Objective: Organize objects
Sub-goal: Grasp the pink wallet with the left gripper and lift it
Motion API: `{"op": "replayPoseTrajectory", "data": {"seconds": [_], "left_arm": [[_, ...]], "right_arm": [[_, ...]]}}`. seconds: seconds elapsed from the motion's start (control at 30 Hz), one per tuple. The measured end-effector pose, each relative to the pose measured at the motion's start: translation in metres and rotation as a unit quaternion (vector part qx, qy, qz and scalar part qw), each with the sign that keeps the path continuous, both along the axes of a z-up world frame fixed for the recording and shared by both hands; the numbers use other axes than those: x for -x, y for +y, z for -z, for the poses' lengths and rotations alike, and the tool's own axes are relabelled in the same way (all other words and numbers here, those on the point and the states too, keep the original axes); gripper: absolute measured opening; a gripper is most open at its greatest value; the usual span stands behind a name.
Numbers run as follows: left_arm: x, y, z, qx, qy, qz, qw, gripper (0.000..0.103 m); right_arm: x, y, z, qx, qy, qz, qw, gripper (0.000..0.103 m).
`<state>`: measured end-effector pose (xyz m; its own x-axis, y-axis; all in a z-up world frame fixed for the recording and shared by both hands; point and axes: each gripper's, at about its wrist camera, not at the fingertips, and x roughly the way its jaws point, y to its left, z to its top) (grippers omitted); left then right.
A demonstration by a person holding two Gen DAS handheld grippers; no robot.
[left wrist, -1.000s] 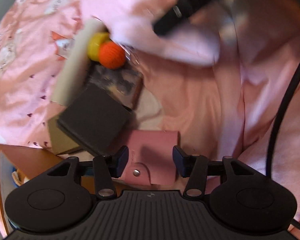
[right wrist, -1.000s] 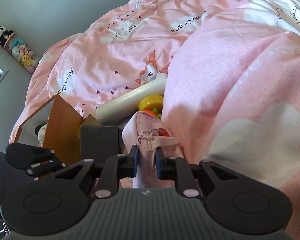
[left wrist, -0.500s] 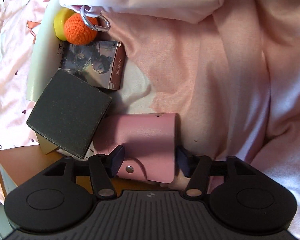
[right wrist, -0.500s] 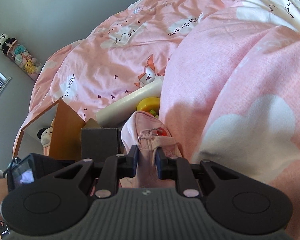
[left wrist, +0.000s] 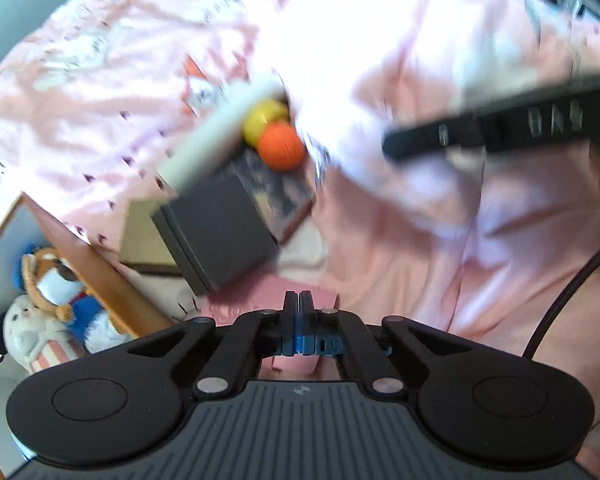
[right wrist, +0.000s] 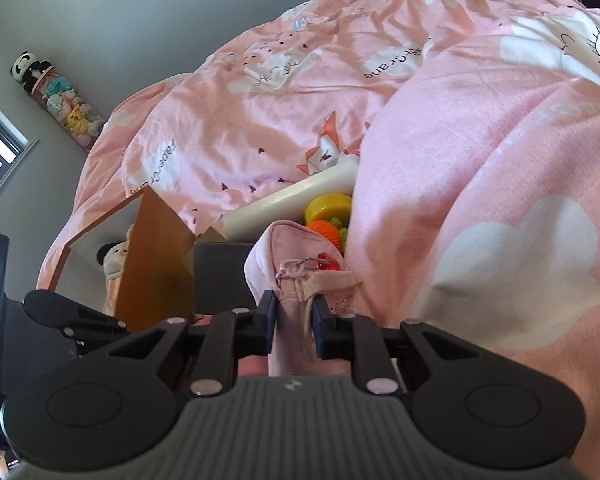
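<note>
My left gripper (left wrist: 299, 300) is shut with its fingers together, just above a pink wallet (left wrist: 260, 300) on the bed; whether it pinches the wallet I cannot tell. Beyond it lie a black box (left wrist: 220, 232), a picture box (left wrist: 276, 188), an orange crochet ball (left wrist: 281, 146), a yellow disc (left wrist: 265, 120) and a white roll (left wrist: 216, 136). My right gripper (right wrist: 294, 312) is shut on a pink fabric pouch (right wrist: 300, 264) with a keyring, held above the pile; it shows blurred in the left wrist view (left wrist: 380, 152).
A pink duvet (right wrist: 260, 112) covers the bed, with a bulging pillow (right wrist: 480, 200) at right. An orange-brown wooden shelf board (right wrist: 156, 268) stands at the bed's left edge, with plush toys (left wrist: 48, 308) below. A black cable (left wrist: 572, 292) runs at right.
My left gripper has shut from open around the pink wallet, and pulled back and tilted up. My right gripper still holds the pouch, barely moved.
</note>
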<state>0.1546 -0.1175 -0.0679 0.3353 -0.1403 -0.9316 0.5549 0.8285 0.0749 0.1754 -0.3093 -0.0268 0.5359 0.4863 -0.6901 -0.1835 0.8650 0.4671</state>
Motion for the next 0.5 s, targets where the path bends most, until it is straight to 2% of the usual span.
{"op": "replayPoseTrajectory", "data": {"seconds": [0.1, 0.17, 0.27, 0.3, 0.4, 0.43, 0.5], "left_arm": [[0.000, -0.008, 0.000, -0.012, 0.023, 0.026, 0.9993, 0.000], [0.001, -0.015, 0.007, -0.041, 0.033, 0.053, 0.9972, 0.005], [0.006, -0.024, 0.026, -0.086, 0.042, 0.094, 0.9909, 0.026], [0.006, -0.029, 0.033, -0.102, 0.045, 0.106, 0.9881, 0.038], [0.006, -0.047, 0.052, -0.156, 0.037, 0.141, 0.9769, 0.048], [0.006, -0.053, 0.057, -0.172, 0.038, 0.152, 0.9726, 0.054], [0.006, -0.058, 0.068, -0.196, 0.051, 0.163, 0.9655, 0.059]], "right_arm": [[0.005, 0.002, -0.005, -0.004, 0.005, -0.004, 1.000, 0.019], [0.008, 0.004, -0.005, 0.000, 0.007, -0.008, 1.000, 0.019], [0.006, 0.002, 0.003, 0.001, 0.020, -0.003, 1.000, 0.020], [0.004, 0.000, 0.008, 0.002, 0.026, 0.002, 1.000, 0.020], [-0.001, -0.009, 0.021, 0.000, 0.039, 0.027, 0.999, 0.020], [-0.003, -0.012, 0.023, -0.005, 0.040, 0.035, 0.999, 0.020], [-0.004, -0.017, 0.023, -0.002, 0.034, 0.049, 0.998, 0.020]]}}
